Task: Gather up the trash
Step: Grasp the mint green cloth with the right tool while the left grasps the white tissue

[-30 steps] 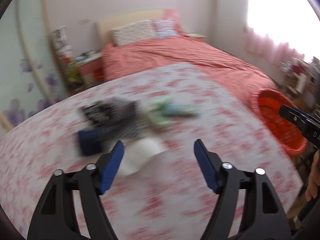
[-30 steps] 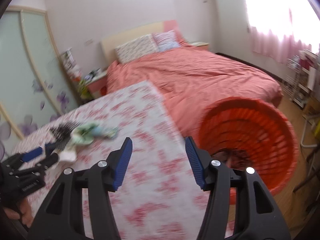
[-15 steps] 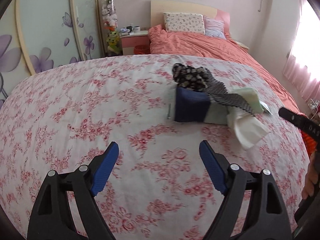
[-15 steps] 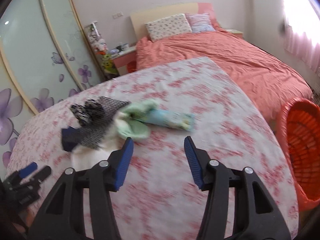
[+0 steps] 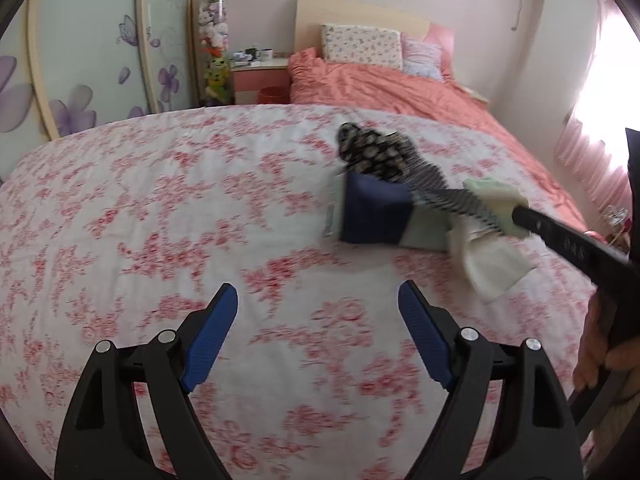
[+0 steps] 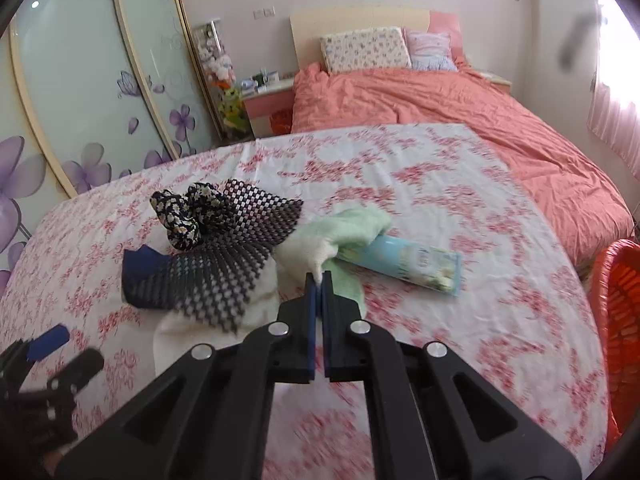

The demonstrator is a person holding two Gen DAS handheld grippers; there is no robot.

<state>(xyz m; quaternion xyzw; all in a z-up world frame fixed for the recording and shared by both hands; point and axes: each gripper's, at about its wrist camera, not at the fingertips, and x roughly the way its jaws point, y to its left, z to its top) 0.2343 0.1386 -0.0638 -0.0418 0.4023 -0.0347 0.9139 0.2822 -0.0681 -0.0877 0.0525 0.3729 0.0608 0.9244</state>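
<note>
On flowered bed sheet (image 6: 460,184), left to right: left tool (image 5: 318,334) spread wide, holding nothing; navy cloth (image 6: 140,261); black checked mesh (image 6: 224,264); right tool (image 6: 319,280) pinched tight on white towel (image 6: 304,254) edge; blue tube (image 6: 408,265) just beside; orange basket (image 6: 618,296) far right.

Home bedroom. Far end: bed w/ coral duvet (image 6: 460,120), two pillows (image 6: 366,49) against pale headboard (image 5: 360,12). Left: sliding wardrobe doors w/ purple flower decals (image 6: 92,80), pink nightstand (image 6: 268,106) beside bed. Right: pink curtains (image 5: 588,160) at bright window. Near: floral-sheeted surface (image 5: 160,220).
</note>
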